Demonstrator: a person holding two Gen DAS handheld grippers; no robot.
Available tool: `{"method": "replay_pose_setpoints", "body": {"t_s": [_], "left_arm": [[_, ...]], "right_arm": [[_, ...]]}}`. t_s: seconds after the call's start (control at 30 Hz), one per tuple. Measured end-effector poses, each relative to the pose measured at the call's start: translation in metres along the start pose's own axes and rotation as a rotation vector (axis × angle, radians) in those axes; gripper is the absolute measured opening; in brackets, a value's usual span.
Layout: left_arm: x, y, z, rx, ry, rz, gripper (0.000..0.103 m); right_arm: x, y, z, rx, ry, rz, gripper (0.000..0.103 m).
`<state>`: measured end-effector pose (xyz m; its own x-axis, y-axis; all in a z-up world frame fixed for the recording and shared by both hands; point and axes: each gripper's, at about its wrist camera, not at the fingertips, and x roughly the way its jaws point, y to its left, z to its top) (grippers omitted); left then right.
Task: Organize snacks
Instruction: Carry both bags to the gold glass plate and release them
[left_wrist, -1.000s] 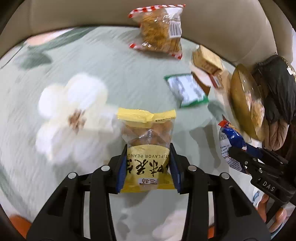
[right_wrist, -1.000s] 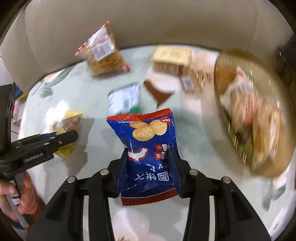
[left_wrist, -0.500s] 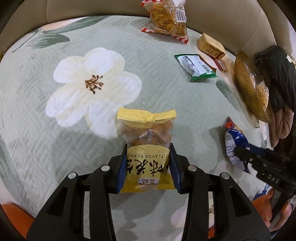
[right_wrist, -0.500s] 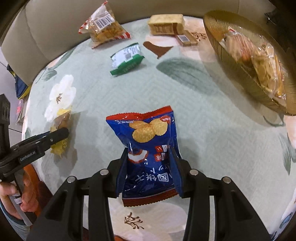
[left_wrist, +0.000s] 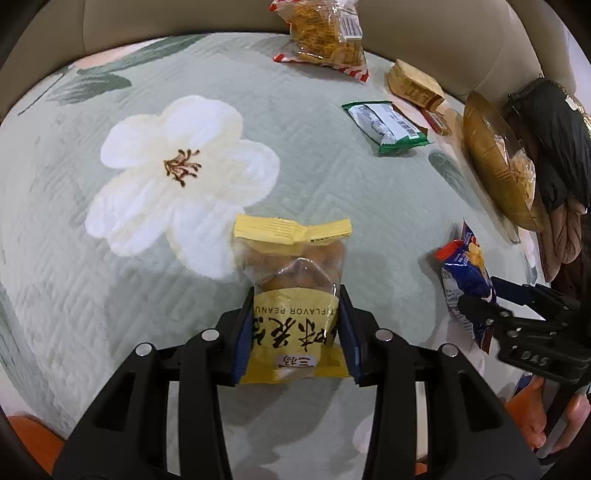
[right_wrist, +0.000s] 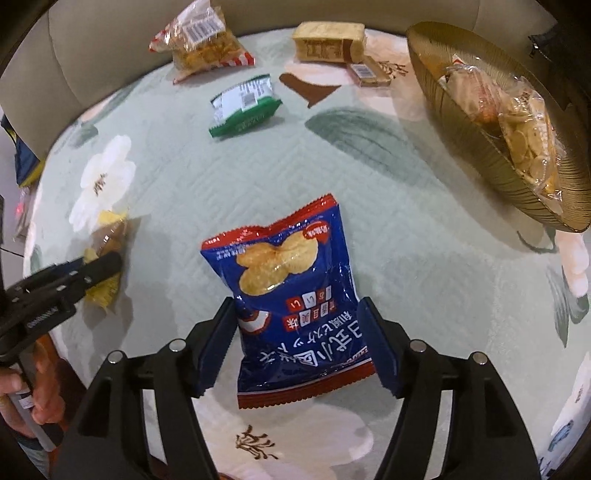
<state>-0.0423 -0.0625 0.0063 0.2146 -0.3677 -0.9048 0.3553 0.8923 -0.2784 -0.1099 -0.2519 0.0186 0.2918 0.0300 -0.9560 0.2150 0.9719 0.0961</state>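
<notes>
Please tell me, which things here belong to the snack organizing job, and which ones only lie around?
Belong to the job:
yellow peanut packet, clamped in the left gripper
blue chip bag, between the opening jaws of the right gripper
green packet
red-striped bag
cracker pack
gold bowl

Just lying about:
black bag
flowered cloth

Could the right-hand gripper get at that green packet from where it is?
Probably yes. The right gripper is opening around the blue chip bag, and only bare cloth lies between it and the green packet.

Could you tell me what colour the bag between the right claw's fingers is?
Dark blue bag with red edges, best seen from the right wrist.
</notes>
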Motion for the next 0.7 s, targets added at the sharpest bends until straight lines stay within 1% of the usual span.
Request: {"method": "replay_pose_setpoints", "body": {"t_s": [0.03,0.1,0.13,0.17,0.23,0.37,0.5,0.57,0.63,0.7], "left_arm": [[0.0,-0.001,0.0,0.001,-0.001,-0.001,0.04],[-0.001,-0.001,0.0,0.002,-0.004,-0.008,0.04],[-0.003,-0.002,0.0,-0.001,-0.006,-0.018,0.04],[-0.004,-0.002,0.0,-0.004,-0.007,-0.026,0.04],[-0.01,-0.006,0.003,0.0,-0.023,-0.04,0.04],[-0.03,-0.021,0.013,0.026,-0.077,-0.073,0.04],[-0.045,-0.048,0.033,0.076,-0.115,-0.107,0.04],[-0.049,-0.064,0.046,0.1,-0.125,-0.126,0.04],[-0.05,-0.084,0.063,0.119,-0.13,-0.161,0.04],[-0.05,-0.106,0.078,0.141,-0.137,-0.184,0.04]], "right_arm": [[0.003,0.001,0.0,-0.006,0.011,-0.012,0.066],[0.009,0.004,-0.001,-0.022,0.023,-0.042,0.062],[0.008,0.006,-0.001,-0.03,0.017,-0.04,0.052],[0.003,0.009,-0.001,-0.044,-0.004,-0.032,0.045],[-0.004,0.013,-0.002,-0.06,-0.036,-0.045,0.042],[-0.023,0.009,-0.001,-0.04,-0.108,0.012,0.04],[-0.049,-0.01,0.004,0.046,-0.196,0.103,0.04],[-0.059,-0.023,0.009,0.097,-0.205,0.146,0.04],[-0.065,-0.042,0.018,0.181,-0.199,0.211,0.04],[-0.075,-0.061,0.024,0.247,-0.211,0.22,0.04]]}}
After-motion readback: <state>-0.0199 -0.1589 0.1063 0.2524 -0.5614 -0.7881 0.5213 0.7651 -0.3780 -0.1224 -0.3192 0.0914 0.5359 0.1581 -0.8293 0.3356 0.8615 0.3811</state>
